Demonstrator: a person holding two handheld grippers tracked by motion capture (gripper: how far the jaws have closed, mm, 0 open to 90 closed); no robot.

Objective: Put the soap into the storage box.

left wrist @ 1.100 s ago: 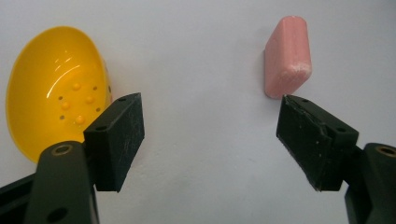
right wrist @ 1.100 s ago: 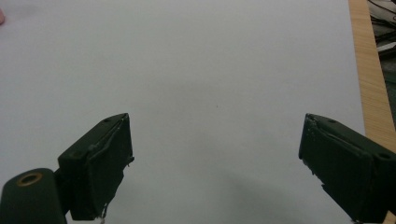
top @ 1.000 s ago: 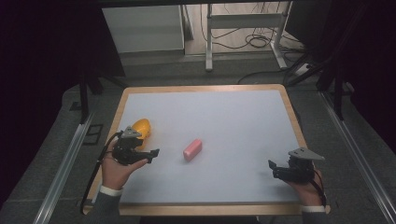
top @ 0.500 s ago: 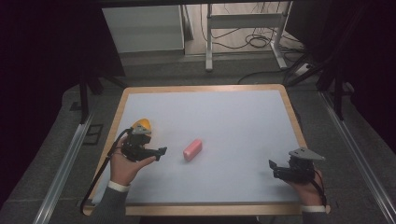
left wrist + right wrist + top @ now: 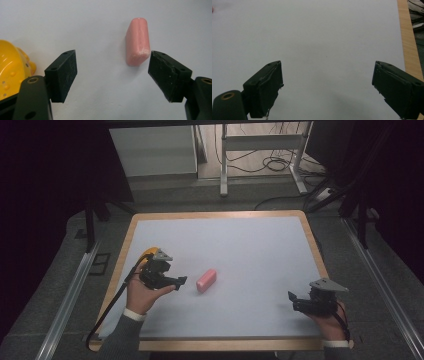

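Plainly, no legible writing; left hand-held gripper (image 5: pixel 112 75) wide near pink block (image 5: pixel 138 42), right hand-held gripper (image 5: pixel 327 90) wide.

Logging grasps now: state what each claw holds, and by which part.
Nothing is held. The left claw stands open short of the pink block; the right claw is open over bare table.

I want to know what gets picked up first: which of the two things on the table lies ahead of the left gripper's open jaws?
The pink block, lying ahead between the jaws; the yellow toy sits off to the side, behind the gripper.
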